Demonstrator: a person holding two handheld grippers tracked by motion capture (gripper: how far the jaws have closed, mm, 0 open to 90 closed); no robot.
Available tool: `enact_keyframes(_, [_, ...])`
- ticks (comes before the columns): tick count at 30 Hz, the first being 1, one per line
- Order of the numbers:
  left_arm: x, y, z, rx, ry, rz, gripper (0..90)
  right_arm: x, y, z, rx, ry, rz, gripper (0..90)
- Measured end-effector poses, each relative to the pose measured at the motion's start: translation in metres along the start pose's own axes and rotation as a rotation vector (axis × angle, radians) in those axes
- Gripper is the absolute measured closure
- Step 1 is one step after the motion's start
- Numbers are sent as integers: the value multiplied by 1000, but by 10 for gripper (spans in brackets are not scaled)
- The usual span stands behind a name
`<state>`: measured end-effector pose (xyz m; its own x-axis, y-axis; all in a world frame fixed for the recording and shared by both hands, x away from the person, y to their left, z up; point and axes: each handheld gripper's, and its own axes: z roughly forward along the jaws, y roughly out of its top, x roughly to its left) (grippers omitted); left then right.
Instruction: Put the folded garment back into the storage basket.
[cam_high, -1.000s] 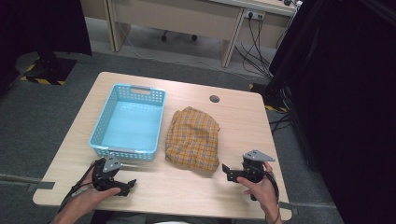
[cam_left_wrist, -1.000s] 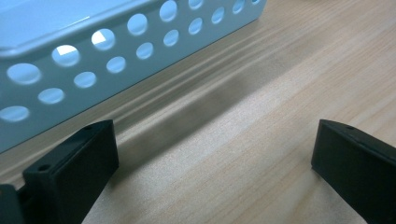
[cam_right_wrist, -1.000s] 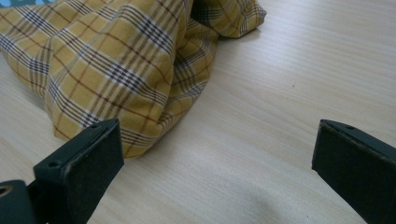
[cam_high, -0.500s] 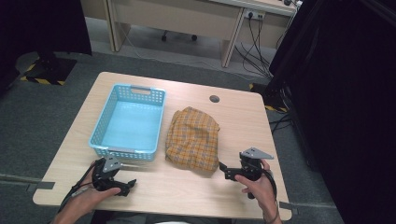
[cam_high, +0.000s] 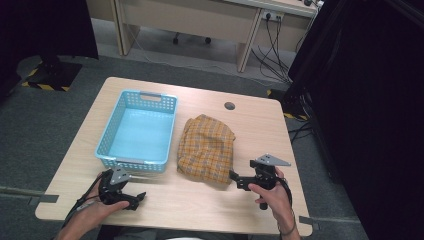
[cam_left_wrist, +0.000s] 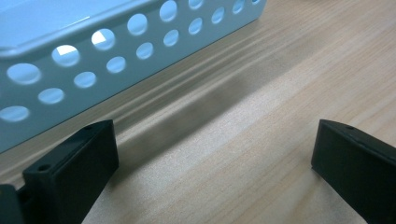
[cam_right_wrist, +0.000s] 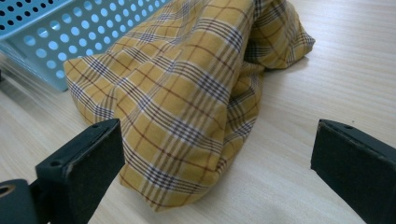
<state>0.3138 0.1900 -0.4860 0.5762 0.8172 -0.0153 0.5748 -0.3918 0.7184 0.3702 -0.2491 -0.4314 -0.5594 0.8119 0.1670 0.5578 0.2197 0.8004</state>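
Right gripper (cam_high: 234, 176), jaws spread, has edged left to the plaid cloth (cam_high: 206, 148); left gripper (cam_high: 139, 198) rests spread; probably a grab coming

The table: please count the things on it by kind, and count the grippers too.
Blue basket: 1
Yellow plaid cloth: 1
Grippers: 2, the left gripper and the right gripper, both open
Total: 4
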Motion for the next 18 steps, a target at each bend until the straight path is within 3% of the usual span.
enact_keyframes(4, [0,0,0,0,0,0,0,0,4,4,-4,30,18,30])
enact_keyframes(18, [0,0,0,0,0,0,0,-3,10,12,-12,53,44,28])
